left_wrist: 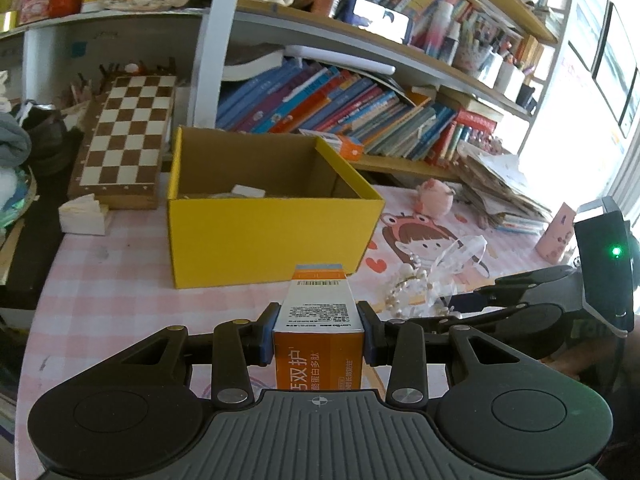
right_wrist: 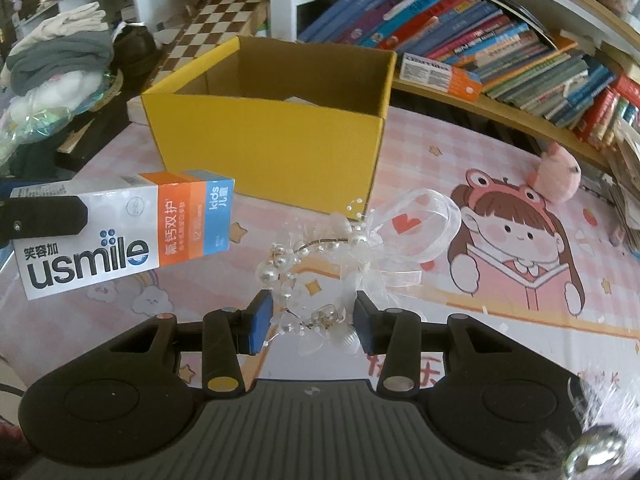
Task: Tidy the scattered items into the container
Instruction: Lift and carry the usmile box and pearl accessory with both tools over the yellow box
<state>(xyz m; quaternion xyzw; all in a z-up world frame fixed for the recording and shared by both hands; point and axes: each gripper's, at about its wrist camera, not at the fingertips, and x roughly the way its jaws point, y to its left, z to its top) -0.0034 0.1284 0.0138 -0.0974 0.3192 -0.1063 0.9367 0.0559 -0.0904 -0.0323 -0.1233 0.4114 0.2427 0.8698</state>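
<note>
Toothpaste box (left_wrist: pixel 318 320): white, orange, blue; "usmile" print

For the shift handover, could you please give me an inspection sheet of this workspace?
Surface: table under a pink checked cartoon cloth.
Job's things: open yellow box; toothpaste carton; pearl-and-ribbon headpiece.
Clutter: pink plush toy; paper stack; chessboard; second carton on the shelf.
Grippers: left gripper shut on the toothpaste carton; right gripper astride the headpiece, grip unclear.
Cables: nothing seen.
Surroundings: bookshelves, piled clothes.
</note>
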